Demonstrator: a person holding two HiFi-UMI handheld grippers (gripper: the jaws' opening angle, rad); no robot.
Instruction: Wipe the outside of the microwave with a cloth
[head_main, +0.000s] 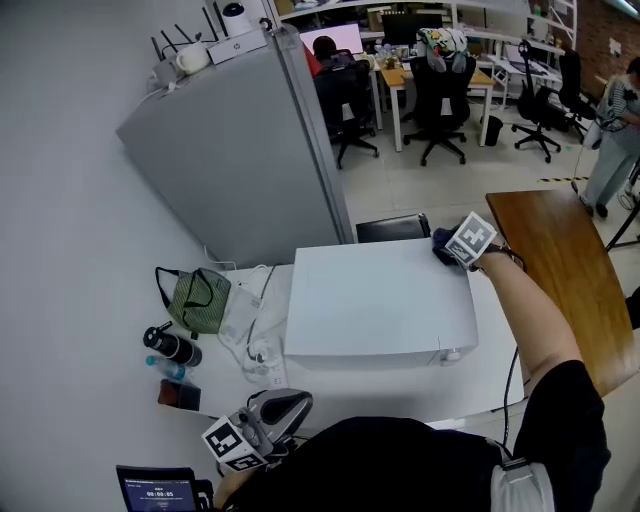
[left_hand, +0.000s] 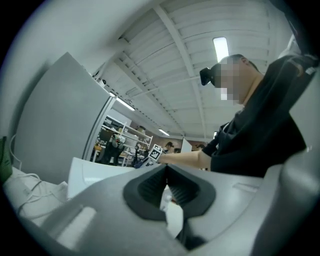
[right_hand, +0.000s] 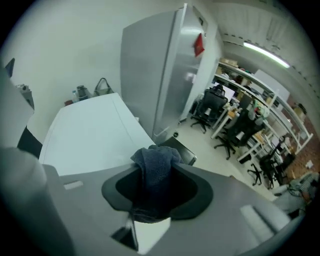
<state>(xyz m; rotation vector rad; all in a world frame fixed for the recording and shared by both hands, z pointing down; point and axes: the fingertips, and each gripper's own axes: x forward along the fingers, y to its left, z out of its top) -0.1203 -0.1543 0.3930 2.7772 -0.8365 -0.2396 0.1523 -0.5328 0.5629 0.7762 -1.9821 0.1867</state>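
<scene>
Blue cloth (right_hand: 156, 161) half-hidden in hand-held gripper (right_hand: 155, 172)

Bright and even, lit from above by a long white ceiling lamp (left_hand: 220, 49). Faint, soft shadows. Bent, dark-cornered edges in both gripper views; blurry close up.

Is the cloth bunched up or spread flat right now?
Bunched up: the dark blue cloth sits wadded between the jaws of the right tool, at the far right top corner of the microwave.
</scene>
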